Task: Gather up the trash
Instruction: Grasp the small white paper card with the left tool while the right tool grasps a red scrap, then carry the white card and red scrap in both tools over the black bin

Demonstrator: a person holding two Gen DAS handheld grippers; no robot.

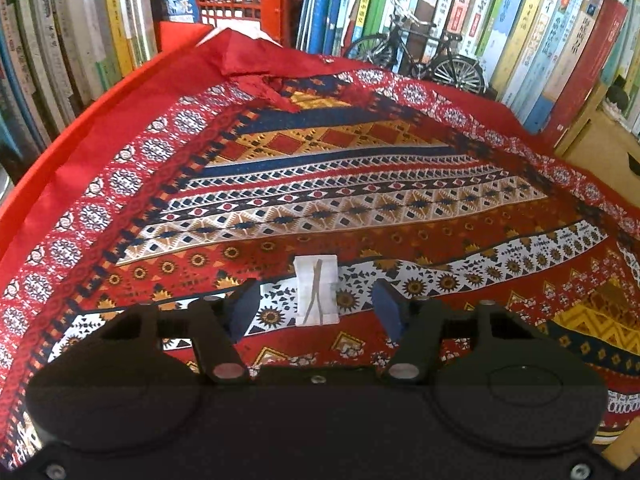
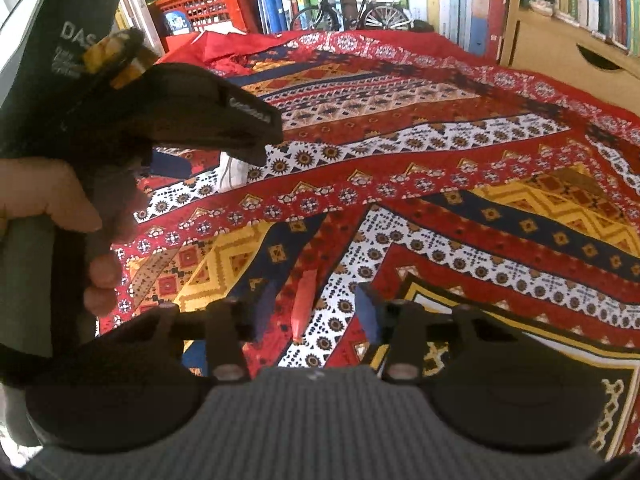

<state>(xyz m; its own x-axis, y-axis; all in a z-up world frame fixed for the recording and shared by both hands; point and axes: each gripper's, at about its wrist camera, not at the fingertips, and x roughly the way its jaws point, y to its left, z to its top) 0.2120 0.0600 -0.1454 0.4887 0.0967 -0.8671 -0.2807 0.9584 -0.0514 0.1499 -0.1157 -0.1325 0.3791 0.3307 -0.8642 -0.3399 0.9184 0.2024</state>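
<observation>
A small white folded wrapper [image 1: 317, 291] with a thin brown stick across it lies on the patterned red cloth [image 1: 328, 184]. My left gripper [image 1: 314, 306] stands open around it, a blue pad on each side, neither touching. In the right wrist view a slim red wrapper [image 2: 303, 304] lies on the cloth between the open fingers of my right gripper [image 2: 314, 312]. That view also shows the left gripper body [image 2: 208, 108], held by a hand [image 2: 52, 196], partly covering the white wrapper [image 2: 234, 172].
Rows of upright books [image 1: 520, 28] line the back. A red plastic crate [image 1: 224, 4] and a small model bicycle [image 1: 420, 56] stand behind the cloth. A wooden drawer unit [image 2: 568, 56] sits at the right. The cloth is bunched up [image 1: 256, 68] near the crate.
</observation>
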